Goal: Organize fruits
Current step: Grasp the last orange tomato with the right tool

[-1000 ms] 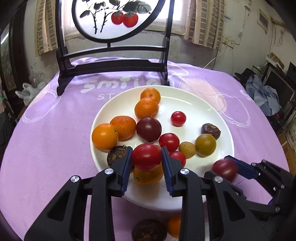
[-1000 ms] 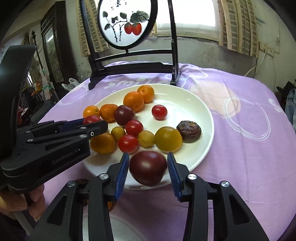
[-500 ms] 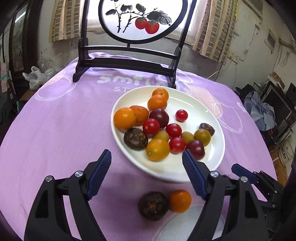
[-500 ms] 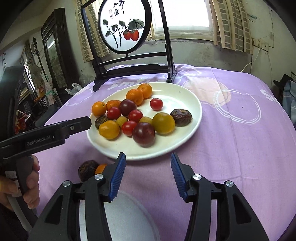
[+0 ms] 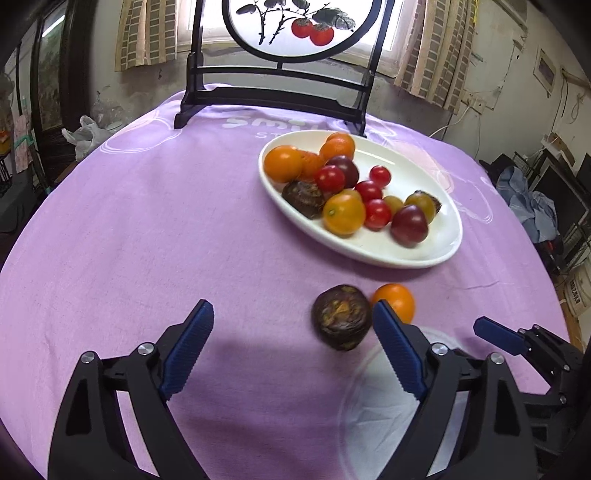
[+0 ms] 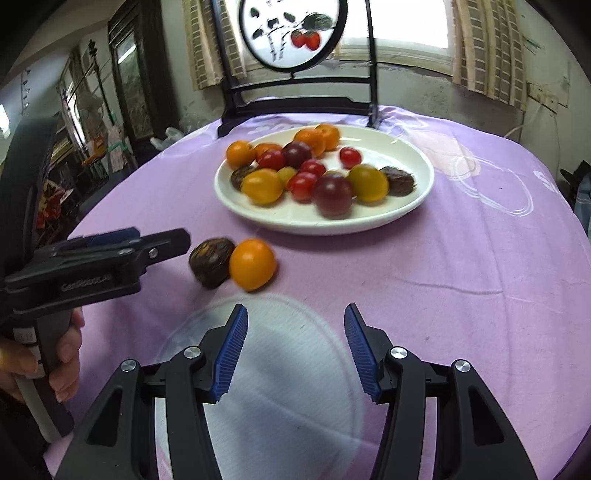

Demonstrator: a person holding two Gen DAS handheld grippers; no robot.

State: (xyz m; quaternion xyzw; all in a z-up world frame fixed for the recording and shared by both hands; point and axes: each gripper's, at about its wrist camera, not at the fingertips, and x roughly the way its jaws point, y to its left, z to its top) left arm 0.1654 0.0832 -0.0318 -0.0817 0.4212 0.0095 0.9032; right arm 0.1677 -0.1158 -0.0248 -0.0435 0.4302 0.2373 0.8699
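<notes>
Black plastic left gripper (image 5: 291, 347) and right gripper (image 6: 295, 347), ribbed blue fingers (image 6: 231, 354), silver screws, bare-skinned hand (image 6: 55, 354)

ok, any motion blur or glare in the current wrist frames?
Right wrist view: fruit on the white plate is smeared, the orange tomato on the cloth soft too; the window is blown out. Left wrist view: sharper, the wrinkled dark fruit crisp; backlight through the round screen. Both: fisheye bending, dark corners.
</notes>
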